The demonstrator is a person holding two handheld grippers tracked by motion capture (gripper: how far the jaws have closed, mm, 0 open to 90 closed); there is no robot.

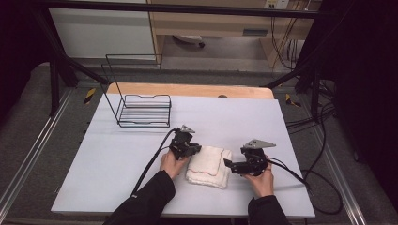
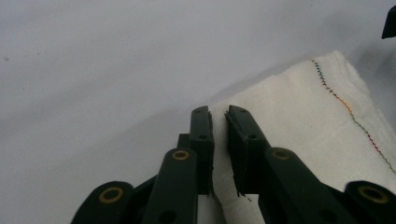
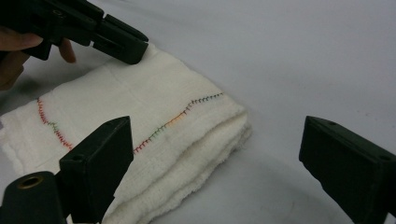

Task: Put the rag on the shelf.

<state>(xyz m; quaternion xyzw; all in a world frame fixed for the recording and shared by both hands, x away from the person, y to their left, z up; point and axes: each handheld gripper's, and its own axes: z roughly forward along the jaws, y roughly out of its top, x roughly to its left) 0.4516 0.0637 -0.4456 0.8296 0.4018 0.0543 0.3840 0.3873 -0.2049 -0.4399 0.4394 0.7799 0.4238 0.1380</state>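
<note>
In the high view a folded white towel (image 1: pixel 209 165) is seen on the table (image 1: pixel 117 154), pinched at its left edge by the left gripper (image 2: pixel 219 114), while the right gripper (image 3: pixel 212 172), held wide at its right edge, is best closed on that soft, light, limp fold.

No readable text, label, brand or number anywhere, nothing printed on the folded white towel (image 1: pixel 209 165), only coloured stitching along its edge, no lettering on the black wire rack (image 1: pixel 141 108), nothing legible on the table sheet (image 1: pixel 234 117)
</note>
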